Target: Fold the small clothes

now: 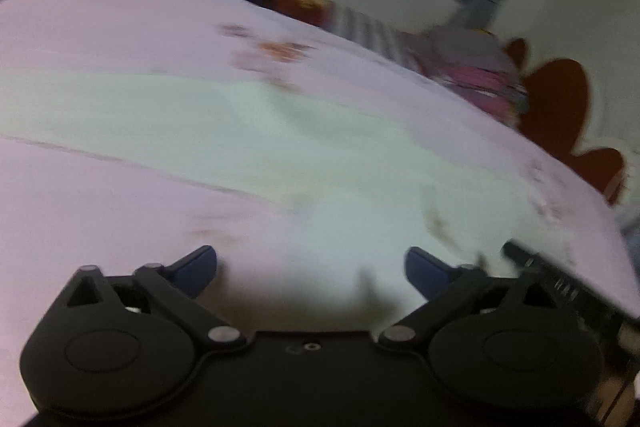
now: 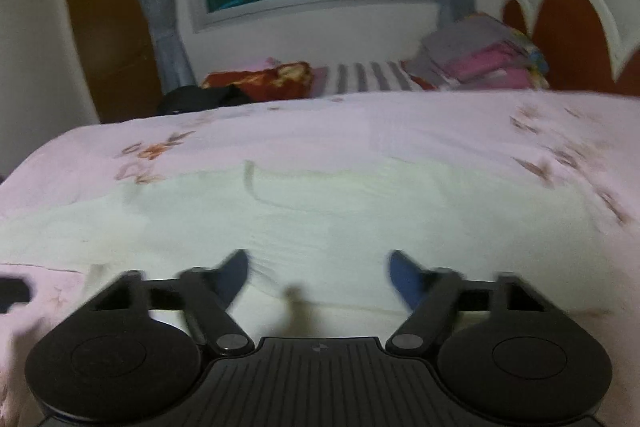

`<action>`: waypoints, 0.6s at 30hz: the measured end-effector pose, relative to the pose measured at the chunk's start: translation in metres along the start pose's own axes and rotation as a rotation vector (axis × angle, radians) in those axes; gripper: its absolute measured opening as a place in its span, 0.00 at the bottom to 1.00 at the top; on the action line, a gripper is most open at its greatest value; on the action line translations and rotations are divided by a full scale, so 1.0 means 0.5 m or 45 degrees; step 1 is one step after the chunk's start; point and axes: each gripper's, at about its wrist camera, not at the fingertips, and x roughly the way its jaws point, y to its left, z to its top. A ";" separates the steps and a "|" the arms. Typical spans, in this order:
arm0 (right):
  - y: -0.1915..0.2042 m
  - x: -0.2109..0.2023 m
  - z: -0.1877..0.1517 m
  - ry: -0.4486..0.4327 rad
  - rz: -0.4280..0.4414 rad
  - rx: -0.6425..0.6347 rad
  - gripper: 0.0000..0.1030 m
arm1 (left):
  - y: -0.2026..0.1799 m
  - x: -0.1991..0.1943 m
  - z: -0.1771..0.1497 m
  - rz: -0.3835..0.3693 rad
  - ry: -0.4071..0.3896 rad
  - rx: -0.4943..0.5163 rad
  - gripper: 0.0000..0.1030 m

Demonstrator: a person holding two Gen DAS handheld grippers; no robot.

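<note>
Both claws hang wide apart and empty over the bed [image 2: 440,123]. The pale garment [image 2: 280,211] lies spread flat just ahead of the right claw [image 2: 318,273] and ahead of the left claw [image 1: 310,269], which sits over its near edge. Both views are smeared, so the hem is hard to pick out. A pinch from here may catch the pink bedcover [image 1: 100,27] along with the cloth, or only one layer, skewing the fold.

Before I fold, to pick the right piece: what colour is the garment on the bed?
Pale cream garment, clearest in the right wrist view.
</note>
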 end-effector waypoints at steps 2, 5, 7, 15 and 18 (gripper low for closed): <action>-0.059 -0.020 -0.008 0.035 -0.016 0.076 0.35 | -0.055 0.043 0.004 -0.075 0.025 0.029 0.71; -0.137 -0.069 -0.026 0.043 -0.136 0.131 0.27 | -0.121 0.098 0.001 -0.164 0.061 0.040 0.67; -0.199 -0.090 -0.036 0.050 -0.191 0.226 0.27 | -0.148 0.133 0.002 -0.203 0.083 0.017 0.63; -0.344 -0.154 -0.049 0.031 -0.267 0.480 0.27 | -0.176 0.235 0.003 -0.255 0.181 -0.100 0.27; -0.355 -0.158 -0.048 0.032 -0.265 0.508 0.27 | -0.184 0.253 0.001 -0.251 0.159 -0.092 0.12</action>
